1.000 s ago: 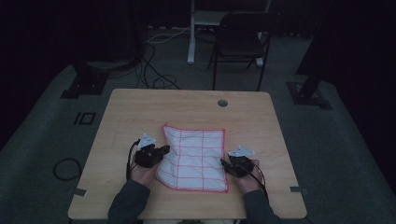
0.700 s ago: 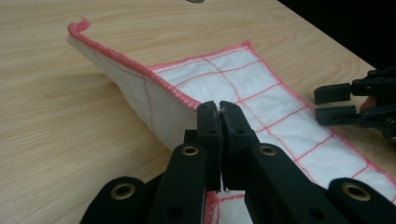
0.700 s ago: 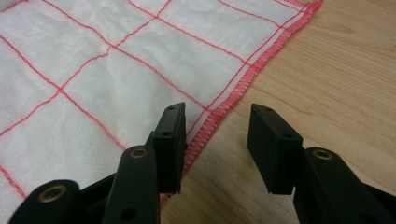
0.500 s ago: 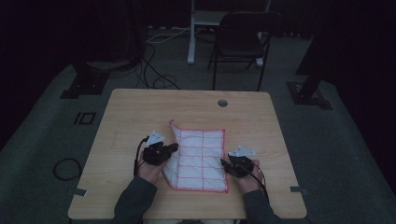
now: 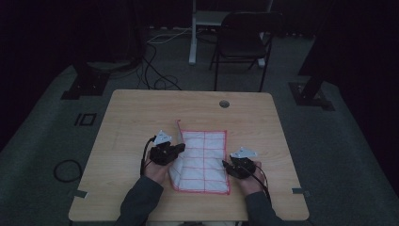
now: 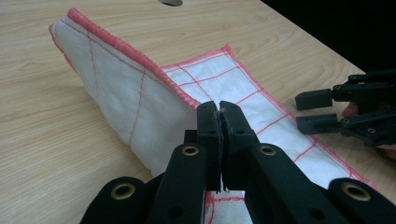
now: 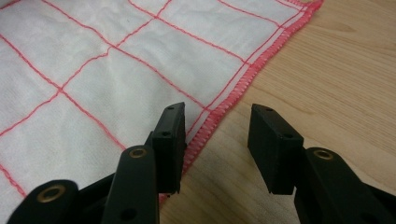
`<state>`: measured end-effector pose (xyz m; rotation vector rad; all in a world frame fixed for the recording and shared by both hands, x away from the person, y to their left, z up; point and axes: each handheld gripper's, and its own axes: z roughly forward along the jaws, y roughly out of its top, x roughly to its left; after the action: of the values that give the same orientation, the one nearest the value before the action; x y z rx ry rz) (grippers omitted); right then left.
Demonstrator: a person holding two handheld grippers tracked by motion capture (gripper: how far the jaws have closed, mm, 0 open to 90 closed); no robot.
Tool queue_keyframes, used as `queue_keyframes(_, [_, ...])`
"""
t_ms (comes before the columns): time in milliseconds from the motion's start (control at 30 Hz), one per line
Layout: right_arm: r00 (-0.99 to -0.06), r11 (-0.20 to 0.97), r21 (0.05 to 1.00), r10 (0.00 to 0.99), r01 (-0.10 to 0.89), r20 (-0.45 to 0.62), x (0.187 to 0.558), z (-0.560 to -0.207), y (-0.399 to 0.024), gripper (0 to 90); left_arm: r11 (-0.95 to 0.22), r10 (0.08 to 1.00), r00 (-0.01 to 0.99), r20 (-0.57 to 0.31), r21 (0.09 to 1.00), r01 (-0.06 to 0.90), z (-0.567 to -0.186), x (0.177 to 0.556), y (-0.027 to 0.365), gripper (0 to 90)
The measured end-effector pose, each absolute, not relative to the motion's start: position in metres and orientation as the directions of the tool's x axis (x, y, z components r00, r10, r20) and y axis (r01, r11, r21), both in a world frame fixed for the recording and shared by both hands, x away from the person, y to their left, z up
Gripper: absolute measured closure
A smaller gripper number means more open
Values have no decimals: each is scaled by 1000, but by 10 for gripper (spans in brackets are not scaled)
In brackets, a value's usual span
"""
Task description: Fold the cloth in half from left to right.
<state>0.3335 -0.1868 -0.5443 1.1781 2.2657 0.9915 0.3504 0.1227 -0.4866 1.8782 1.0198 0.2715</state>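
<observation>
Tongs state: the left tongs [image 6: 219,108] are clamped fully together on the left edge of the cloth [image 5: 204,157], with a sliver of white fabric pinched between the pads. That edge is lifted off the bench [image 5: 141,113] and stands as a raised fold, its red hem running toward the far side. In the high view the left tongs [image 5: 181,148] sit at the cloth's left side, about midway along it.

The right tongs [image 7: 217,135] stand open, with nothing between them. They straddle the red hem at the cloth's right edge, one pad over the fabric, the other over bare wood. In the high view the right tongs [image 5: 226,165] sit at the cloth's right side.

Cloth position: near-centre of the bench, between both hands; white with a red grid.
</observation>
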Motion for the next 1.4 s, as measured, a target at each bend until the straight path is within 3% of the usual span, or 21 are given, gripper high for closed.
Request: queue_keyframes(1400, [-568,393,744,823,540,-23,334,-545,-187,566,-256,703,675,-223,806,533,-490,362,77,886])
